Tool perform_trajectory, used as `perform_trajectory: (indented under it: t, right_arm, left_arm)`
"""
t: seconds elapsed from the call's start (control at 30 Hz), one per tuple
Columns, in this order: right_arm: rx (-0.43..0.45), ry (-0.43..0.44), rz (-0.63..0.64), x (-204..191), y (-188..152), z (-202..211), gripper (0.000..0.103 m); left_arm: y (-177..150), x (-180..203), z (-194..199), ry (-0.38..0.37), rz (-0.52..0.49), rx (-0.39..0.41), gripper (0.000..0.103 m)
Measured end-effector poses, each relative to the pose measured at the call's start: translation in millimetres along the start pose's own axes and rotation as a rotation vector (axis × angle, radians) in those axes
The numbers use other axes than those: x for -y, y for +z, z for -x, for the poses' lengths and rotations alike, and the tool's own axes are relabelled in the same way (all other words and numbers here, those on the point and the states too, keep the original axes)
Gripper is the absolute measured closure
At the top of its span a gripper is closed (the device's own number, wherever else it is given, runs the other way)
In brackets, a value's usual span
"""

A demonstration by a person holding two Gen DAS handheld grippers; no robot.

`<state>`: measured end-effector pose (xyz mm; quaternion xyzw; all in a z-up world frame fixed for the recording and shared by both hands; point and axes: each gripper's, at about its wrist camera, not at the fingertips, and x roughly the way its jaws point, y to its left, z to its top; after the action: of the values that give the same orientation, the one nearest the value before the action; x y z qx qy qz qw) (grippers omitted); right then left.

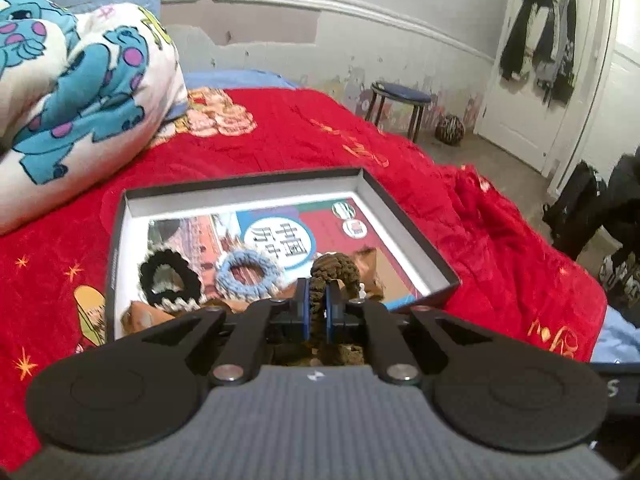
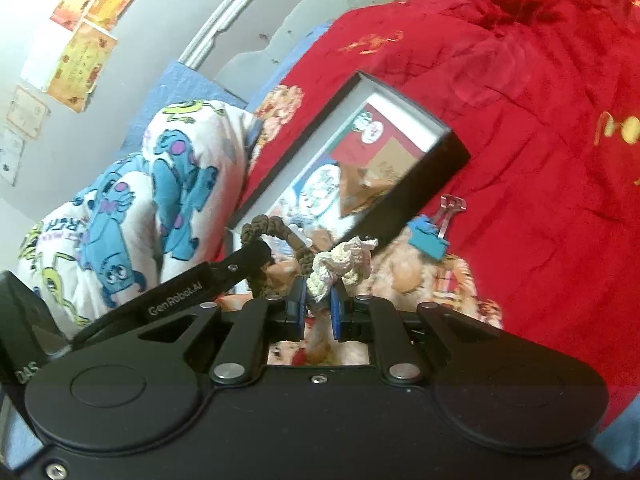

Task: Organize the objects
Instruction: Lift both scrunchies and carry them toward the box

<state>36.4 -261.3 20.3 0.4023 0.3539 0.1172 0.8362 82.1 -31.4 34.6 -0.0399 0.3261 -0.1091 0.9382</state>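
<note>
We see the box [image 1: 408,220] on the bedspread [image 1: 280,136]; the pillow [image 1: 80,92] at ten o'clock; two scrunchies [image 1: 170,278] inside, lower left.

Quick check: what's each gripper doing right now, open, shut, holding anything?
Left gripper: shut on the brown crocheted scrunchie.
Right gripper: shut on the cream crocheted scrunchie.

Book [image 1: 304,236] title blurred (partly covered).
</note>
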Motion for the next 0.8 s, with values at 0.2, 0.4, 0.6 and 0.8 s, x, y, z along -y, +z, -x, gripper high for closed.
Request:
perform_trajectory:
  t: [0.2, 0.4, 0.6, 0.8]
  right_arm:
    - [0.013, 0.066, 0.054, -24.5, 13.6, 11.9, 0.090]
    - [0.052, 0.105, 0.098, -46.2, 44.1, 24.6, 0.090]
    - [0.091, 0.082, 0.178, -65.1, 83.7, 17.7, 0.090]
    - [0.086, 0.059, 0.208, -63.7, 114.6, -11.8, 0.090]
  left_arm:
    - [17.1, -13.1, 21.6, -0.065, 0.052, 0.115, 0.093]
    - [47.4, -21.2, 34.5, -0.060, 0.052, 0.207, 0.093]
    - [73.8, -24.3, 19.7, -0.041, 0.095, 0.255, 0.093]
    - [67.4, -26.1, -18.0, -0.032, 0.113, 0.235, 0.093]
